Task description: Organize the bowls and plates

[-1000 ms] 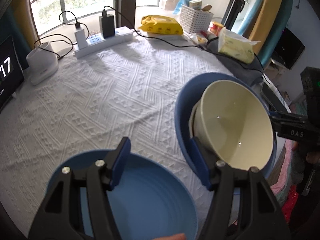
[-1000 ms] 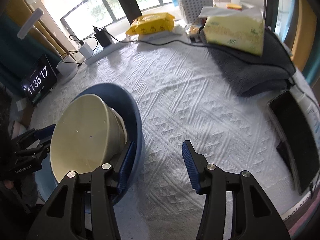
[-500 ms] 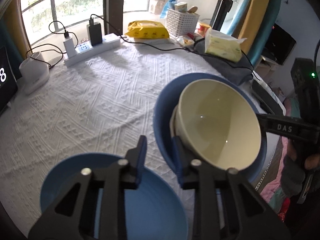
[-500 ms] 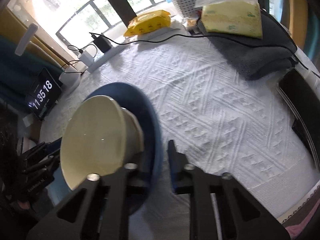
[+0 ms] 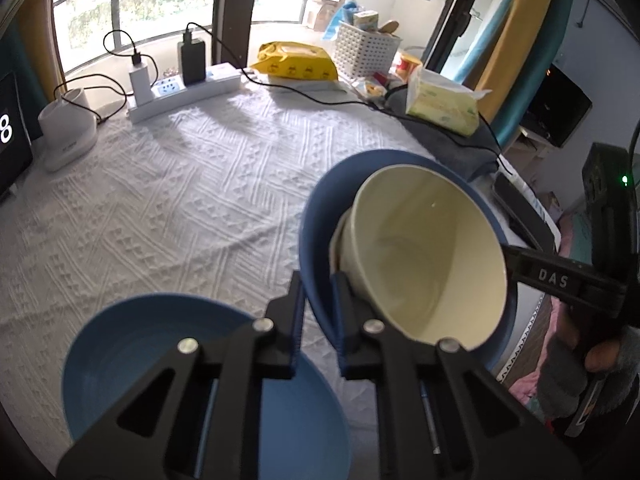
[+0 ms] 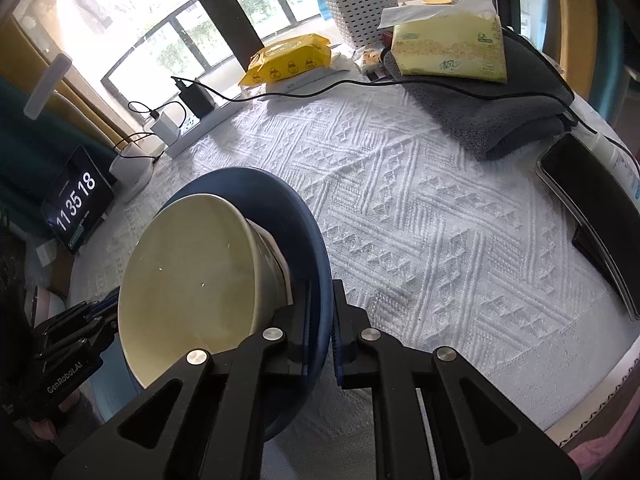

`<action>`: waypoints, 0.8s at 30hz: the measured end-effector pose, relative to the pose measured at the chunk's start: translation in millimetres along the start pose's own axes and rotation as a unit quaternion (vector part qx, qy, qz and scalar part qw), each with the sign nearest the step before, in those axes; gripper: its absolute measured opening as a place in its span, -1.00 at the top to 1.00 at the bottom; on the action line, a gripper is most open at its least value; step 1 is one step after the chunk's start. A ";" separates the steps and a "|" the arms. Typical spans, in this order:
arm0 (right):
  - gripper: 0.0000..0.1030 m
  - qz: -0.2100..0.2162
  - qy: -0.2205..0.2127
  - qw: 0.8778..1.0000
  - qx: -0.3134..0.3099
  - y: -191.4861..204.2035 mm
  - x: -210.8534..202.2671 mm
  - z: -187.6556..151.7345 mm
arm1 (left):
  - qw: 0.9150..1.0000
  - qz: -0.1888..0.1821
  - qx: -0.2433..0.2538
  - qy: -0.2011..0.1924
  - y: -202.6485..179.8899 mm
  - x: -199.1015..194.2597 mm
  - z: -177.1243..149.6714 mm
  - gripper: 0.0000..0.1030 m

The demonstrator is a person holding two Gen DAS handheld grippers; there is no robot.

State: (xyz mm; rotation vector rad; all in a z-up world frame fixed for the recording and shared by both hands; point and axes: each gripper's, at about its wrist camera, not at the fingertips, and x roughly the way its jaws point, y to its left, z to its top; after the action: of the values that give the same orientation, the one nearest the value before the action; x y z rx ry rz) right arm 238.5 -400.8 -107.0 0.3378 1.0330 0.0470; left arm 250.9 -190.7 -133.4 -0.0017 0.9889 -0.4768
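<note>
Left wrist view, read from left to right. At 7 o'clock a blue bowl [image 5: 204, 384] sits empty on the white tablecloth [image 5: 160, 208], partly under the gripper body. At 6 o'clock the left gripper [image 5: 318, 316] has its jaws drawn in tight on the near rim of a blue plate [image 5: 316, 224], which is tilted off the cloth. In the plate, at 3 to 4 o'clock, lies a cream bowl [image 5: 424, 256], tipped toward the camera, with what looks like a smaller white dish beneath it; how many pieces make up this stack cannot be told. At 3 o'clock the black fingers of the other tool reach the plate's far rim, held by a gloved hand [image 5: 576, 372].

Right wrist view, left to right. At 9 o'clock stands a clock display [image 6: 76, 200]. The same cream bowl fills 8 o'clock, inside the blue plate. At 6 o'clock the right gripper [image 6: 320, 316] is closed down on the plate's rim, 1 pad on each face. From 12 to 3 o'clock the cloth is bare as far as the grey towel [image 6: 492, 120] and tissue pack [image 6: 448, 52].

Progress, as a judgement: the cream bowl is already nested in the plate, and both tools now carry that stack by opposite rims. The lone blue bowl is not yet joined to any pile. What probably remains is setting the stack down level and bringing the blue bowl together with it.
</note>
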 end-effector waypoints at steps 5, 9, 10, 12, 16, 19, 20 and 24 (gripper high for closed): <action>0.80 -0.009 0.000 1.000 -0.005 3.4 -1.4 -1.3 | 1.000 0.001 -0.001 -0.001 -0.3 -2.6 -1.5 0.78; 0.80 -0.009 0.000 1.000 -0.005 3.4 -2.2 -1.2 | 1.000 0.004 0.001 -0.007 -1.5 -7.2 -2.0 0.78; 0.80 -0.008 -0.001 1.000 -0.004 4.2 -2.9 -1.2 | 1.000 0.005 0.001 -0.010 -1.7 -9.3 -2.0 0.78; 0.80 -0.007 -0.003 1.000 -0.005 6.3 -5.3 -0.5 | 1.000 0.005 0.002 -0.015 -1.7 -13.4 -1.3 0.78; 0.80 -0.007 -0.009 1.000 -0.009 11.9 -11.6 1.2 | 1.000 0.003 0.001 -0.022 0.9 -20.2 1.2 0.78; 0.80 -0.008 -0.012 1.000 -0.013 16.4 -15.0 2.4 | 1.000 0.003 0.001 -0.027 2.5 -24.7 1.6 0.78; 0.80 -0.008 -0.013 1.000 -0.014 17.8 -16.0 2.9 | 1.000 0.003 0.000 -0.028 3.2 -26.6 1.9 0.78; 0.80 -0.007 -0.015 1.000 -0.018 22.3 -20.5 4.2 | 0.999 0.002 0.001 -0.036 3.6 -34.5 1.8 0.78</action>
State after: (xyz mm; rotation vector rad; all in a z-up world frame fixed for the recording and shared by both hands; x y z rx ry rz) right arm 234.1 -384.8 -81.3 0.2984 1.0034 0.0470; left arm 238.0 -174.5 -105.5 -0.0145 0.9171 -0.4702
